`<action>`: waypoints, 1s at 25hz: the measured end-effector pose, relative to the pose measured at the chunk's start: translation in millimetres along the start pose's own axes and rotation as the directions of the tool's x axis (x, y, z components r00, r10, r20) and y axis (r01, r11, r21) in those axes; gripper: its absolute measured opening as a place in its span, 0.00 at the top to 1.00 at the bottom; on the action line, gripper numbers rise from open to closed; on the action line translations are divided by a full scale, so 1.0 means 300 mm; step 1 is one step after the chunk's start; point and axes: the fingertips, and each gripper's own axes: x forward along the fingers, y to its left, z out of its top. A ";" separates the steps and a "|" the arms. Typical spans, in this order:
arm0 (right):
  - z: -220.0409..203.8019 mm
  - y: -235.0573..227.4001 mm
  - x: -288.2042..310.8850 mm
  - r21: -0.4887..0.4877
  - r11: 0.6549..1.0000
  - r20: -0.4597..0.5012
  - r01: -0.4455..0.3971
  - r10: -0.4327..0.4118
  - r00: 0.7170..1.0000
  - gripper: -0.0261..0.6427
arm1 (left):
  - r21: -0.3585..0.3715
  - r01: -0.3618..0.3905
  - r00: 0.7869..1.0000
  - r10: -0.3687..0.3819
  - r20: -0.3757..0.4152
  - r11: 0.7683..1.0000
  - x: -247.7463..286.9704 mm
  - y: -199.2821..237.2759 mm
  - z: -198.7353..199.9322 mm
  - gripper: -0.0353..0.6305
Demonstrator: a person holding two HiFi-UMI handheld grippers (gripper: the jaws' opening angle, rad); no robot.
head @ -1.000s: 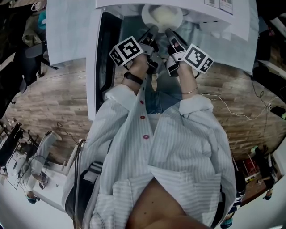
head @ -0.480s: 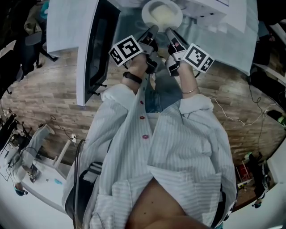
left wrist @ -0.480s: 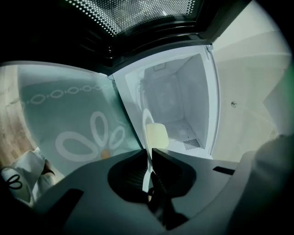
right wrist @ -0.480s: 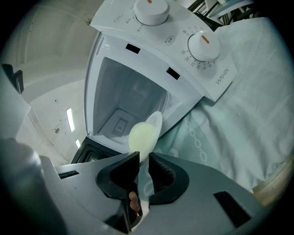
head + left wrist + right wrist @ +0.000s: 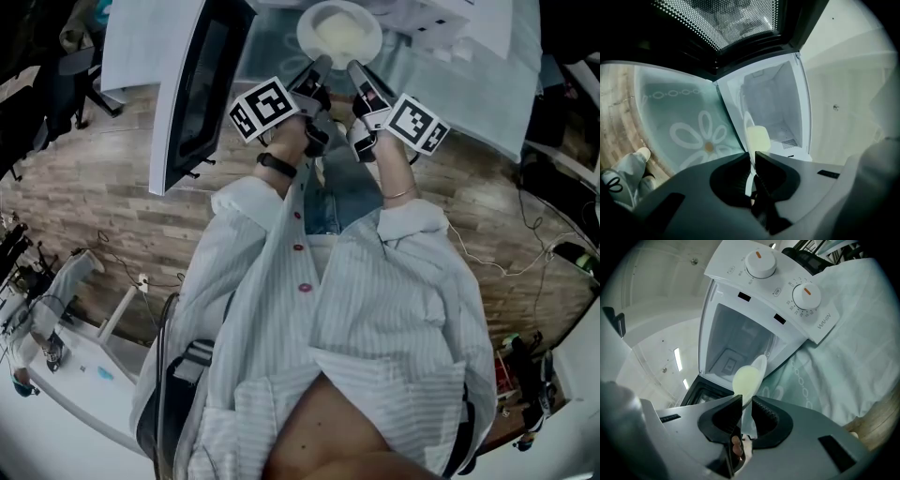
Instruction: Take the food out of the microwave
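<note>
Both of your tools are clamped on the round white plate point(image 5: 339, 33) of pale yellow food. Your left tool point(image 5: 319, 66) bites the near rim on its left side and your right tool point(image 5: 354, 67) bites it on the right. The two sit close together, and each one's black-and-white marker cube point(image 5: 265, 106) faces up towards you.

In the left gripper view, the left tool point(image 5: 752, 157) has its dark ribbed jaws nearly together with the thin edge of the plate point(image 5: 757, 138) pinched between them. In the right gripper view, the right tool point(image 5: 746, 401) holds the same way. The plate point(image 5: 747, 380) rises edge-on from between its jaws, and a fingertip shows just under them.

The plate hangs in the air in front of the mouth of the white microwave oven point(image 5: 754, 301), over the pale green cloth printed with white daisies point(image 5: 693, 126) that covers the worktop. The oven's white cavity point(image 5: 736, 348) stands open behind the plate, with two round dials point(image 5: 760, 262) on its control panel. Its white door with the dark window point(image 5: 192, 94) is swung wide to your left. Your striped pale shirt point(image 5: 375, 309) fills the lower part of the head view, above a wood-plank floor point(image 5: 94, 216).
</note>
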 end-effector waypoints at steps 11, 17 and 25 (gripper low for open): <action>-0.006 0.093 -0.108 -0.039 0.997 -0.028 -0.073 0.072 0.997 0.84 | -0.021 0.029 0.998 -0.027 0.065 0.999 -0.095 -0.099 -0.056 0.89; 0.027 0.173 -0.196 -0.062 0.990 -0.009 -0.128 0.128 0.992 0.84 | 0.007 0.059 0.995 -0.060 0.084 0.998 -0.140 -0.213 -0.088 0.89; 0.042 0.285 -0.268 -0.105 0.969 0.003 -0.225 0.227 0.974 0.84 | 0.053 0.090 0.990 -0.095 0.104 0.995 -0.210 -0.316 -0.109 0.89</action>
